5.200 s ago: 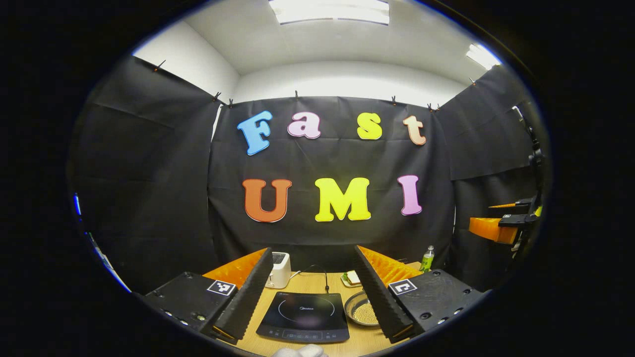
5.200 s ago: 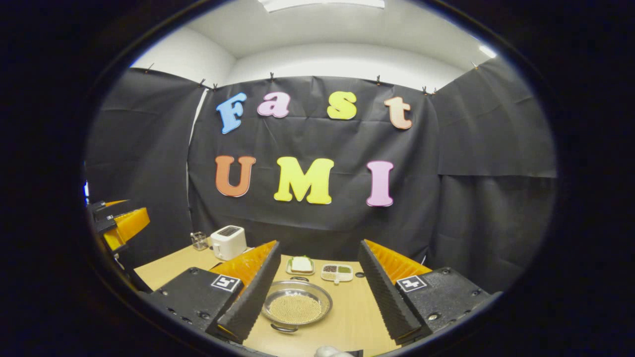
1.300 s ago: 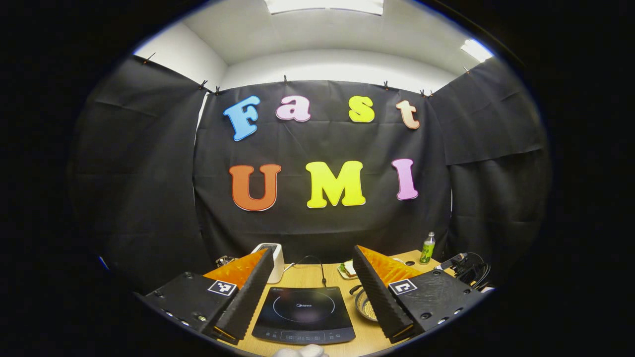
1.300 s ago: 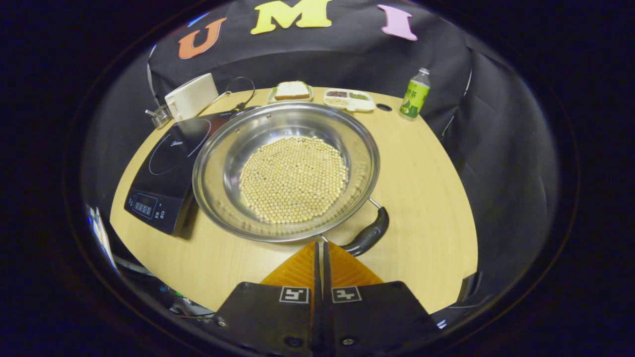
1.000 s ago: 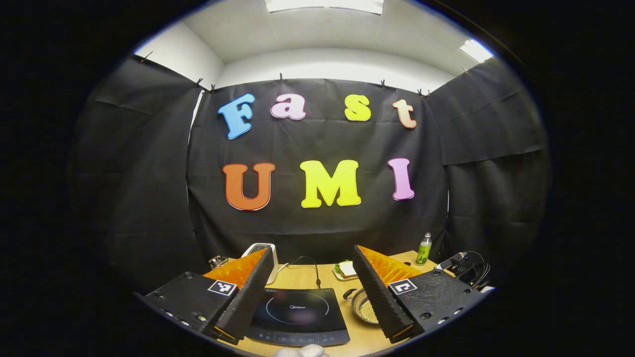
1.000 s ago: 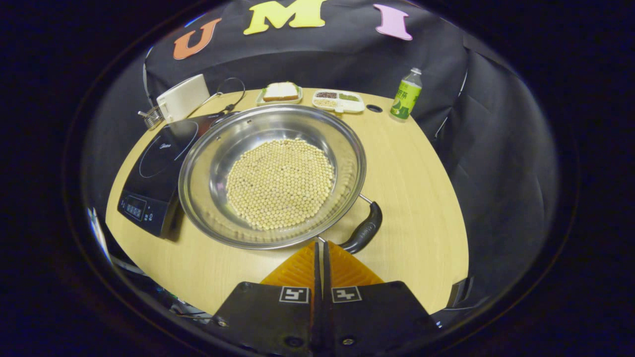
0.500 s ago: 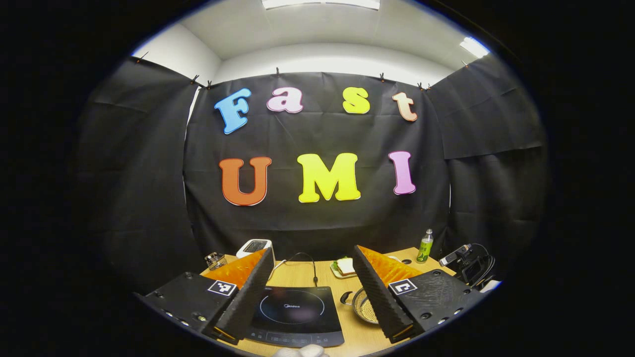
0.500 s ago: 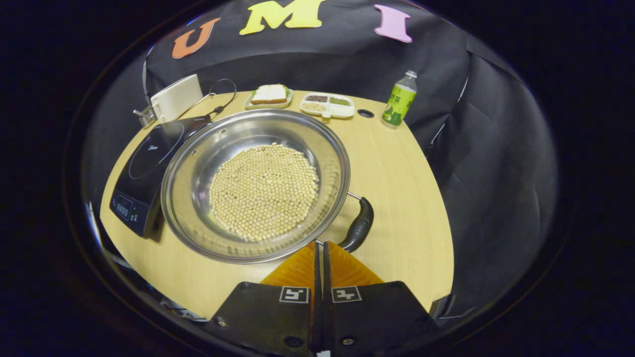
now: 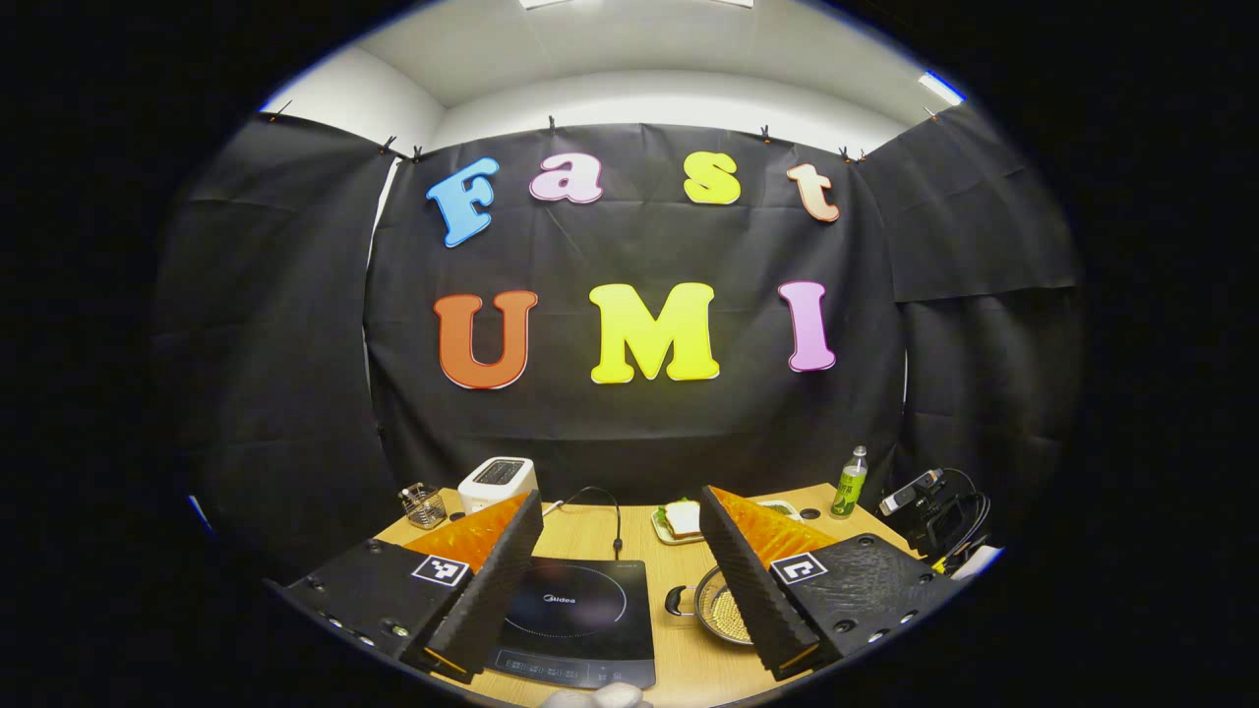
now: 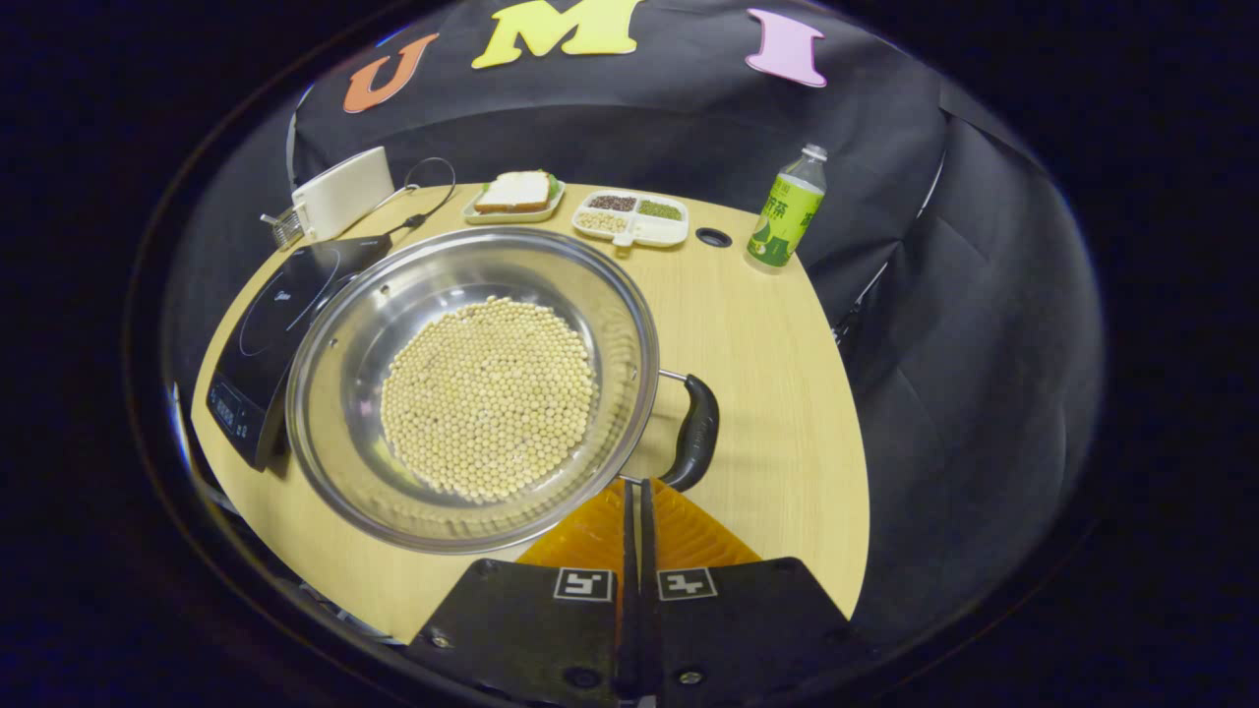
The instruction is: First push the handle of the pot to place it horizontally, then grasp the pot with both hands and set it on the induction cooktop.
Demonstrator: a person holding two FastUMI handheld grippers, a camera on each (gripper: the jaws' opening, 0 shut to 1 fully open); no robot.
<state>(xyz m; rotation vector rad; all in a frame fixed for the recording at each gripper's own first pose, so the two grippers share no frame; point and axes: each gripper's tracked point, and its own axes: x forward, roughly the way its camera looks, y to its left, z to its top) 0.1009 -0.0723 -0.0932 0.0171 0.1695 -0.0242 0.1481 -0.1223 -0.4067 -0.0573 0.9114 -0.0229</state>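
Observation:
A steel pot point(image 10: 344, 324) holding cream beans point(image 10: 487, 398) sits on the wooden table point(image 10: 777, 393), just right of the black induction cooktop point(image 10: 270, 310). Its black handle point(image 10: 696, 431) points to the right side of the right gripper view. My right gripper point(image 10: 634, 484) is shut with nothing in it, its tips against the near end of that handle by the pot's rim. In the left gripper view my left gripper point(image 9: 620, 495) hangs open above the cooktop point(image 9: 580, 619). The pot point(image 9: 710, 612) is partly hidden behind its right finger, with a second black handle point(image 9: 677, 600) on the cooktop side.
Along the table's back stand a white toaster point(image 10: 339, 202), a sandwich plate point(image 10: 513, 192), a divided dish point(image 10: 629, 216) and a green bottle point(image 10: 787, 211). A wire basket point(image 9: 423, 503) stands left of the toaster. A dark device with cables point(image 9: 929, 511) shows at the right.
The right gripper, open and high 5 s ago, is shut and low at the pot. Over the last second the handle has swung from the near right toward the right. The left gripper has tilted down slightly.

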